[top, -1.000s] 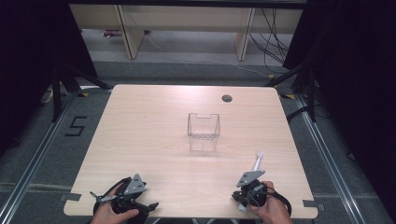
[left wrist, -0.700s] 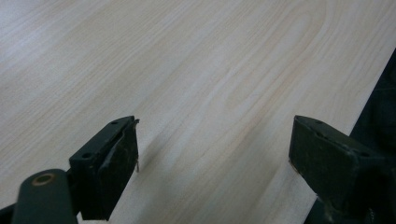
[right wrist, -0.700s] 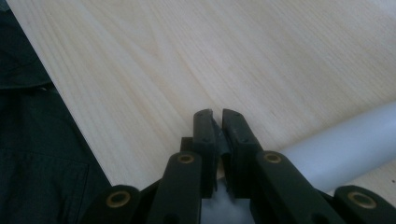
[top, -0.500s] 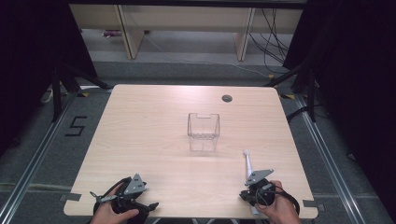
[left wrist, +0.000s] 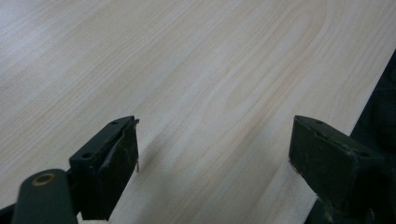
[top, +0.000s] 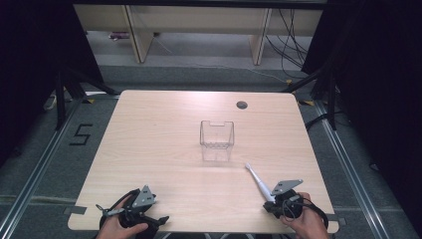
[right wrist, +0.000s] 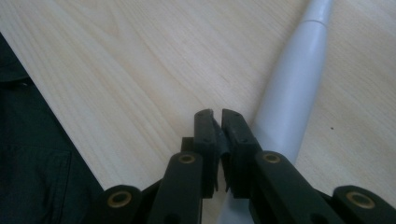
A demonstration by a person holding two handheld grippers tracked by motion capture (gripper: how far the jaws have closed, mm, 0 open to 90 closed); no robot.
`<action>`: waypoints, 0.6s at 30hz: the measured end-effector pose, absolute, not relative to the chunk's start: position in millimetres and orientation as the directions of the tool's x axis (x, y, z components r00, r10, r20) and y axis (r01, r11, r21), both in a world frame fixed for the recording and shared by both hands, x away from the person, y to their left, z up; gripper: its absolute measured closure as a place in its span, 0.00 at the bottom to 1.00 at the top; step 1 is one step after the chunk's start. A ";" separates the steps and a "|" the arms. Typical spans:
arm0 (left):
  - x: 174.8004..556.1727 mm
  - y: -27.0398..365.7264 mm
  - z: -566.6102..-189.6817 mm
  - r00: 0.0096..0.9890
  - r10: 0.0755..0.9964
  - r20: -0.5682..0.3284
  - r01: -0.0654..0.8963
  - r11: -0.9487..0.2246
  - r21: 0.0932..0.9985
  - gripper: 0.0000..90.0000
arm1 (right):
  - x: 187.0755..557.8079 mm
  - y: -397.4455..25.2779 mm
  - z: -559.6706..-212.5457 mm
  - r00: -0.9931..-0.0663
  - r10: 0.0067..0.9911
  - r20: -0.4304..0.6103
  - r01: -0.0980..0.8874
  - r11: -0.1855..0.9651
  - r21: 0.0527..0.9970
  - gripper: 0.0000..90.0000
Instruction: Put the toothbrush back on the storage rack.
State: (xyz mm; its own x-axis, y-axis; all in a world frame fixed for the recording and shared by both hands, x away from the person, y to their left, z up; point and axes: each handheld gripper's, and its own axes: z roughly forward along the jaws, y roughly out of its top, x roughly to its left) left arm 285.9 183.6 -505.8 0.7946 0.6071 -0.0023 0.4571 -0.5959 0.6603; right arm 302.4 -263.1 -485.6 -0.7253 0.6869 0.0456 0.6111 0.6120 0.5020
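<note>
White plastic toothbrush (top: 258,181) lies at five o'clock of the clear bin (top: 216,134), beside the right gripper (right wrist: 217,119), jaws pressed together, empty; left gripper (left wrist: 212,144) gapes wide, empty.

On the table (top: 164,149) the container (top: 216,135) stands near the middle; a round hole (top: 242,105) lies far behind it, slightly right; the toothbrush (top: 259,183) lies near and right of the container; the left gripper (top: 130,215) sits at the near left edge.

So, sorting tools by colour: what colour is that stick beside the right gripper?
White to pale grey, the stick shows best in the right gripper view.
</note>
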 end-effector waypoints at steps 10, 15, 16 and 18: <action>285.9 183.6 -505.8 0.794 0.608 -0.002 0.457 -0.596 0.660 0.17 | 304.9 -275.3 -483.0 -0.706 0.707 0.044 0.629 0.596 0.499 0.95; 285.9 183.4 -505.9 0.795 0.607 -0.002 0.457 -0.597 0.659 0.17 | 304.7 -277.4 -482.2 -0.689 0.722 0.060 0.650 0.579 0.492 0.96; 286.0 183.5 -505.8 0.796 0.606 0.000 0.456 -0.599 0.658 0.17 | 307.2 -280.1 -483.7 -0.717 0.695 0.043 0.609 0.596 0.523 0.96; 286.0 183.5 -505.9 0.795 0.607 -0.001 0.457 -0.597 0.659 0.17 | 308.1 -282.6 -481.8 -0.734 0.679 0.031 0.590 0.614 0.524 0.95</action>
State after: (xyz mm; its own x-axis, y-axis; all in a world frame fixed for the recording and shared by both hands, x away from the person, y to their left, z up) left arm 286.0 183.5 -505.9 0.7949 0.6068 -0.0008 0.4567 -0.5975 0.6591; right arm 308.1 -282.6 -481.8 -0.7337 0.6788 0.0310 0.5902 0.6140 0.5241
